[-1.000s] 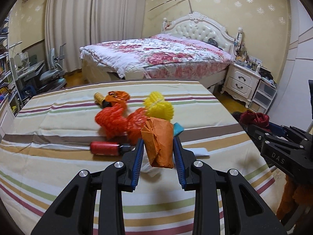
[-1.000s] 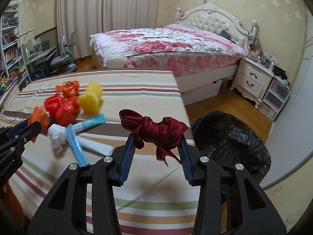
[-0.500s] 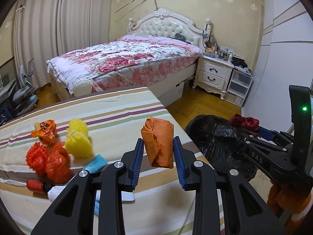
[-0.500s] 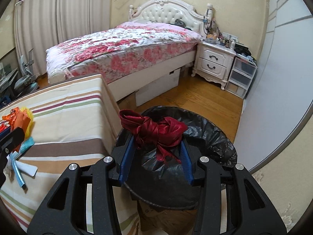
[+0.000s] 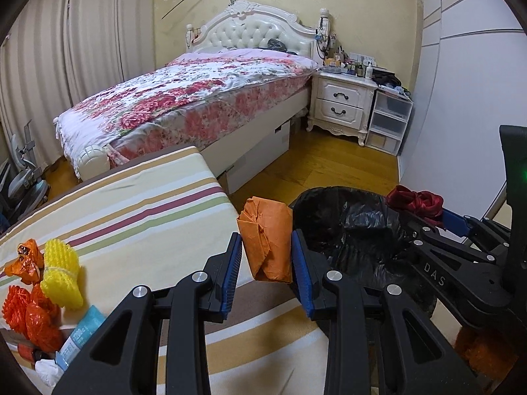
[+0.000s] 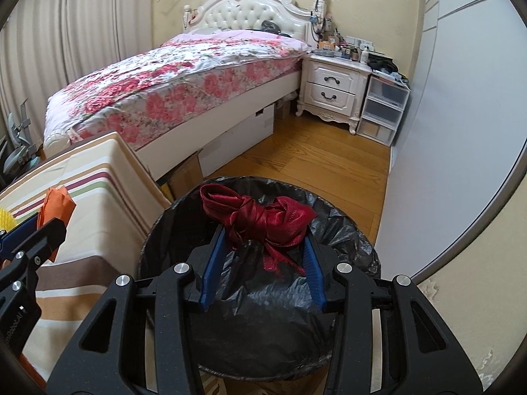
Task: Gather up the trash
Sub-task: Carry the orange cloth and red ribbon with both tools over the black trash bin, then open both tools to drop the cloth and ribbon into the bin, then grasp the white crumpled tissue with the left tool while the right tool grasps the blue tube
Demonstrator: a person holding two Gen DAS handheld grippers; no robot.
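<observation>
My left gripper is shut on a crumpled orange paper wad, held over the right edge of the striped table, just left of the black-lined trash bin. My right gripper is shut on a knotted dark red ribbon and hangs directly above the open mouth of the trash bin. The red ribbon and right gripper also show at the right of the left wrist view; the orange wad shows at the left of the right wrist view.
More litter lies on the table's left part: yellow foam netting, orange netting, an orange wrapper, a light blue tube. A floral bed, white nightstand and plastic drawers stand beyond bare wood floor.
Both grippers swung right, away from the litter on the table. The right one came over the bin with the ribbon; the left one reached the table's right edge with the orange wad.
</observation>
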